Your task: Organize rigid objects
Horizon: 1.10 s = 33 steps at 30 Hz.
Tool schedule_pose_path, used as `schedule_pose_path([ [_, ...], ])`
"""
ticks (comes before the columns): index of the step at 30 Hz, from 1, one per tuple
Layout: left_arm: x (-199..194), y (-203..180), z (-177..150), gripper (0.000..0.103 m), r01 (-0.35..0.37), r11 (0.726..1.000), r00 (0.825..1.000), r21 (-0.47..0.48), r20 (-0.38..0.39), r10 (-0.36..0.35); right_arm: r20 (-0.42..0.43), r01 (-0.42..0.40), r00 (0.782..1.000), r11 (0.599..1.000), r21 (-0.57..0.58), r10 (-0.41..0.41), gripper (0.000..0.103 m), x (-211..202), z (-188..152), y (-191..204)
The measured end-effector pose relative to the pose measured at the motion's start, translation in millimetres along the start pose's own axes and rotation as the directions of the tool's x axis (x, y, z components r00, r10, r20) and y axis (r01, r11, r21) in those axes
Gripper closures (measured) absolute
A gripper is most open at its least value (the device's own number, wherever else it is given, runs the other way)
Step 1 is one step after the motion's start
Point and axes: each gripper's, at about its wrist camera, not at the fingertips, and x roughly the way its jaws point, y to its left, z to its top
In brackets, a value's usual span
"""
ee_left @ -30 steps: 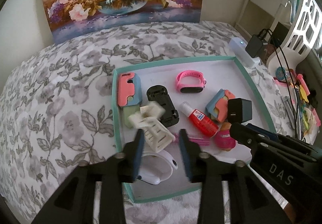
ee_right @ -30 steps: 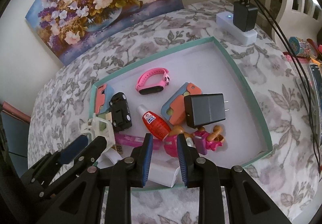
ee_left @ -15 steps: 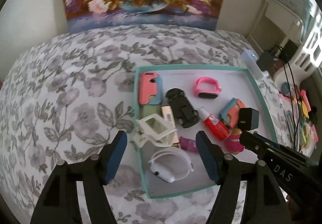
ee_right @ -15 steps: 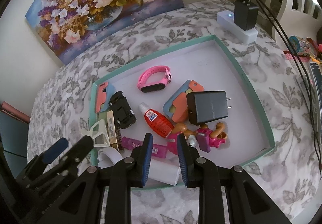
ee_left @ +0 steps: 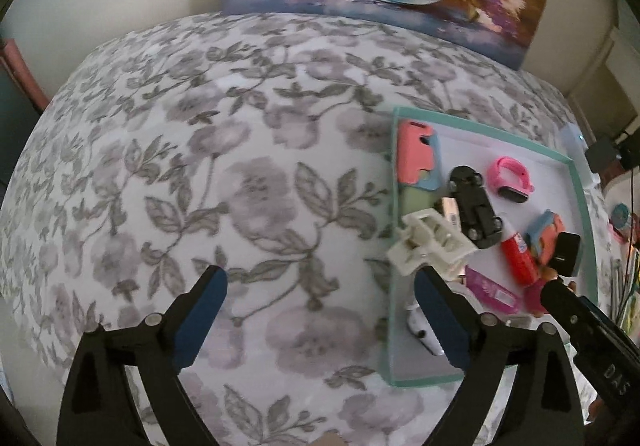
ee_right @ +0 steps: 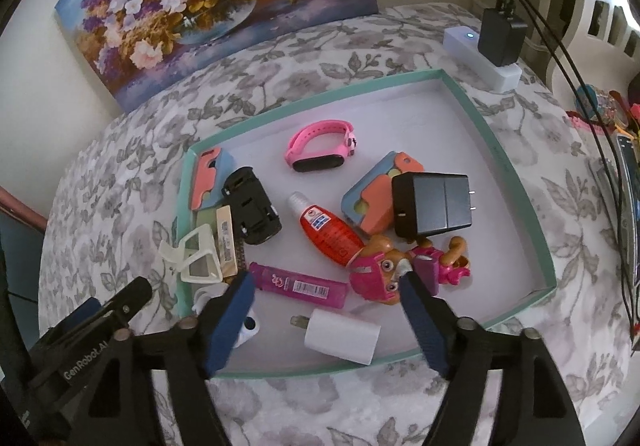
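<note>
Both the left gripper (ee_left: 320, 310) and right gripper (ee_right: 326, 310) gape wide, holding nothing. The teal tray (ee_right: 516, 181) on the floral bed (ee_left: 200, 165) is crowded; a white clip (ee_right: 196, 256) straddles its left rim.

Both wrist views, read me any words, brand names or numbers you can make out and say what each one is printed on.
"DAS": black arm of the right gripper, in the left wrist view.
"GenRobot.AI": black arm of the left gripper, in the right wrist view.
Red plastic bottle, label: too blurred to read.
Magenta plastic tube, print and barcode: too small to read.
</note>
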Motion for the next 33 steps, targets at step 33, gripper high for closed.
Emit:
schedule_pose_path([
  [33,-51,44,-36,0.008,-0.109,0.993,0.99,0.047,0.091,0.104,0.071,0.083,0.995,0.993,-0.088,-0.077,0.0,-34,-42,28],
])
